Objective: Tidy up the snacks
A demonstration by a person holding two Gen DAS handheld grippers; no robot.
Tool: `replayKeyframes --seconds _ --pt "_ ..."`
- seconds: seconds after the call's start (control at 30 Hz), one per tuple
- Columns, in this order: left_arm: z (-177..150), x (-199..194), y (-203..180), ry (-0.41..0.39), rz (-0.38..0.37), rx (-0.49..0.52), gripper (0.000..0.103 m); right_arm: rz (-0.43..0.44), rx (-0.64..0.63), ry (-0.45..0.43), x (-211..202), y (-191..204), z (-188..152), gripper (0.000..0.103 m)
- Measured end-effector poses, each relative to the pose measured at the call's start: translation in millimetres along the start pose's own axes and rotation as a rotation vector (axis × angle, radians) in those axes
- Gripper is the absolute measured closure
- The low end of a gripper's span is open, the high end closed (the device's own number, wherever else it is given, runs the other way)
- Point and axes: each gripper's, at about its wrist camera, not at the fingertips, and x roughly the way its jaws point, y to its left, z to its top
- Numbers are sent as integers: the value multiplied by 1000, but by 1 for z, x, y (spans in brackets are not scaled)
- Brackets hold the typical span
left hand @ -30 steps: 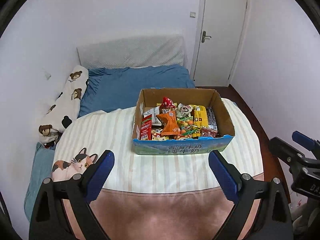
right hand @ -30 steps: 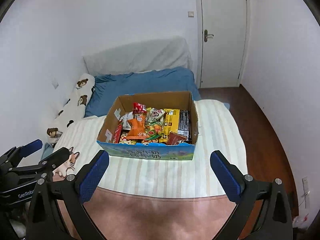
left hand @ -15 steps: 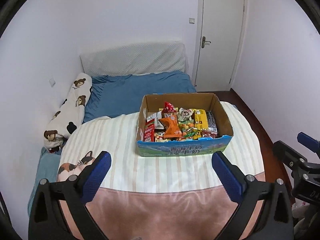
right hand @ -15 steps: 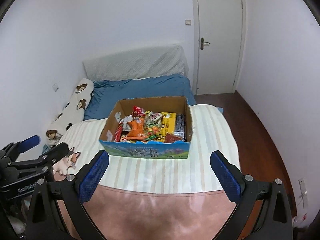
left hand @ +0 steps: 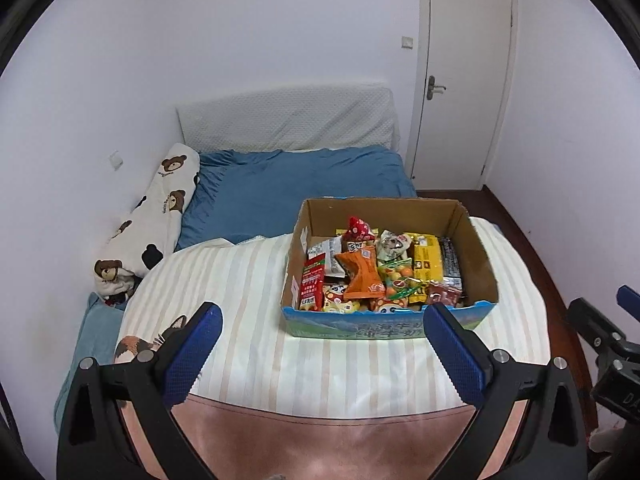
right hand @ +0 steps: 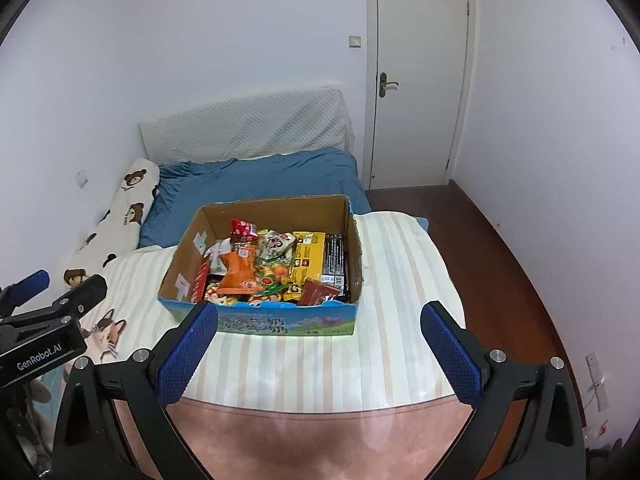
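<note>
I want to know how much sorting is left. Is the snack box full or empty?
Full: the open-topped box is packed with snack packets across its whole floor.

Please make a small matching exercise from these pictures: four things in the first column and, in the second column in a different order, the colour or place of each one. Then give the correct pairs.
Things:
1. cardboard box
2. orange packet
3. bear pillow
4. door

Place or colour:
A. shut, in the far wall at the right
B. along the left wall, beside the blue sheet
C. on the striped blanket, open at the top
D. inside the box, near the middle of the snacks

Pairs: 1-C, 2-D, 3-B, 4-A
</note>
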Motion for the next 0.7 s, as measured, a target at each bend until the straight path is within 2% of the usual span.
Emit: replayKeyframes --seconds 0.2,0.5,0.7 --pt "6 20 -4 16 22 16 0 -18 0 14 20 -1 7 0" --pt "7 45 -5 104 -2 19 0 -9 16 80 49 -4 5 0" --pt "6 53 -7 132 -13 26 0 0 19 108 58 -4 5 0"
